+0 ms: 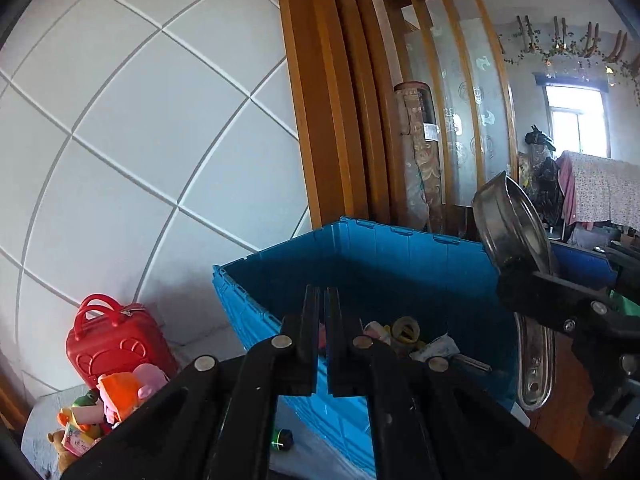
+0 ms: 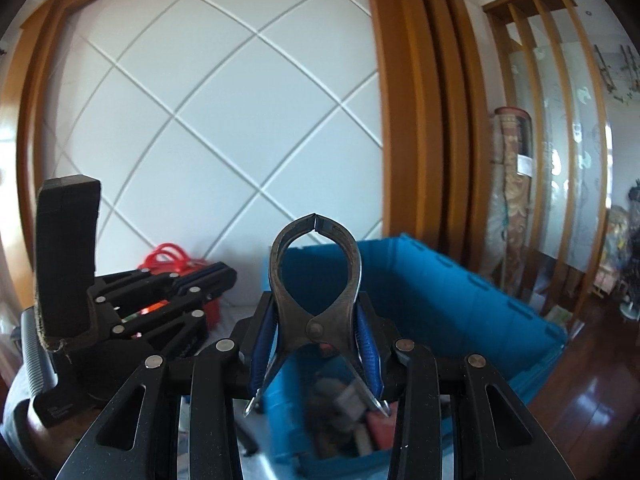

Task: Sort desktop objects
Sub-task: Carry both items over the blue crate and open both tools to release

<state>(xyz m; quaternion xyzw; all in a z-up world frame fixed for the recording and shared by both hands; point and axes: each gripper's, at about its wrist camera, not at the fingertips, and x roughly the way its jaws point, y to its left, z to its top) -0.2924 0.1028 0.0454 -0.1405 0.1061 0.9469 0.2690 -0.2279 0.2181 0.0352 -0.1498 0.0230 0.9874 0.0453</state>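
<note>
Right claw [image 2: 320,344] clamps pincers [image 2: 316,276], above blue crate [image 2: 460,300]

Grey tabletop [image 1: 312,440]: blue crate [image 1: 304,280], red toy case [image 1: 116,344], toy pile [image 1: 108,408].

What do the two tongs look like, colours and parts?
Both the left tongs and the right tongs are matte black, with flat slab fingers on angular linkage arms that have cut-out slots. Round silver rivets mark the pivots. No cables, sleeves or readable markings show.
</note>
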